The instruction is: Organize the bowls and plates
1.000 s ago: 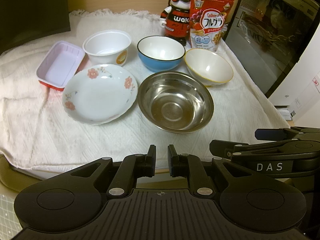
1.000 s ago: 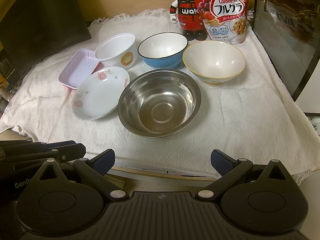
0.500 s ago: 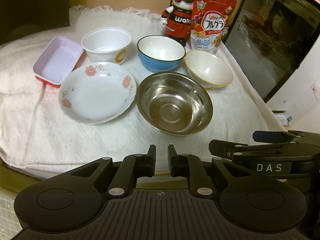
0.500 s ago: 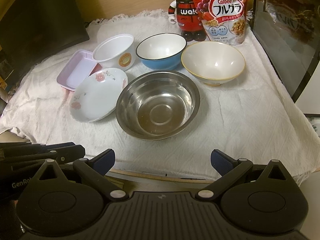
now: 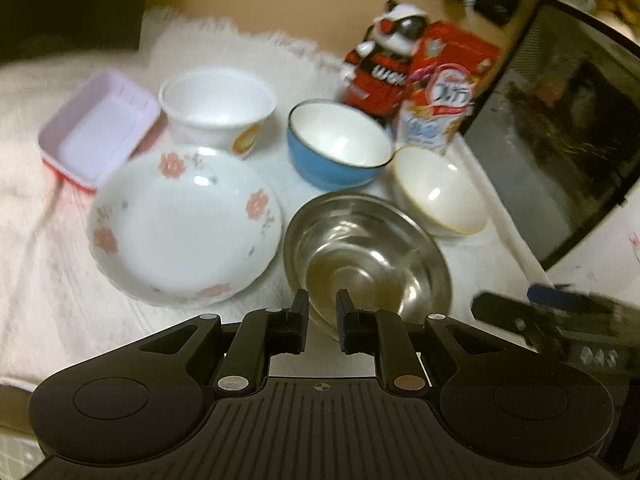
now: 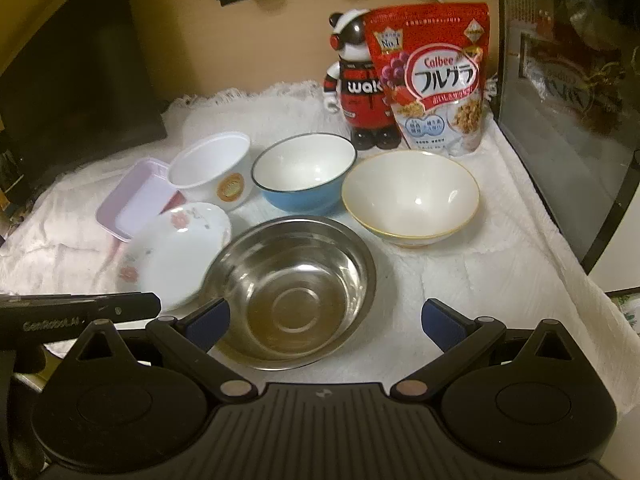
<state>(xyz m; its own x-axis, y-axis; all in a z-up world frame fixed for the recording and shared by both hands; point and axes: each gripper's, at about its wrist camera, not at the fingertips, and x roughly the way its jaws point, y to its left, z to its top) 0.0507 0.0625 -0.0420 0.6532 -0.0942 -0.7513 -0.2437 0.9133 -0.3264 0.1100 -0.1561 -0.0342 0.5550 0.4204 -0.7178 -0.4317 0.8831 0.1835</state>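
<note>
A steel bowl [image 5: 368,256] [image 6: 292,288] sits at the front of the white cloth. A floral plate [image 5: 184,224] [image 6: 172,256] lies left of it. Behind stand a white cup bowl [image 5: 218,110] [image 6: 212,170], a blue bowl [image 5: 340,148] [image 6: 304,172], a cream bowl [image 5: 440,192] [image 6: 410,196] and a pink tray [image 5: 96,132] [image 6: 134,198]. My left gripper [image 5: 322,312] has its fingers close together, empty, at the steel bowl's near rim. My right gripper [image 6: 324,320] is open wide, its fingers either side of the steel bowl's near part.
A red and black figurine [image 6: 360,92] and a red cereal bag [image 6: 436,76] stand at the back. A dark glass-fronted appliance [image 6: 560,100] walls the right side. A dark panel [image 6: 72,72] stands at the back left. The white cloth [image 6: 480,288] covers the table.
Both grippers have moved forward over the table toward the steel bowl. The left view is now blurred from motion. The jaws have not changed.
</note>
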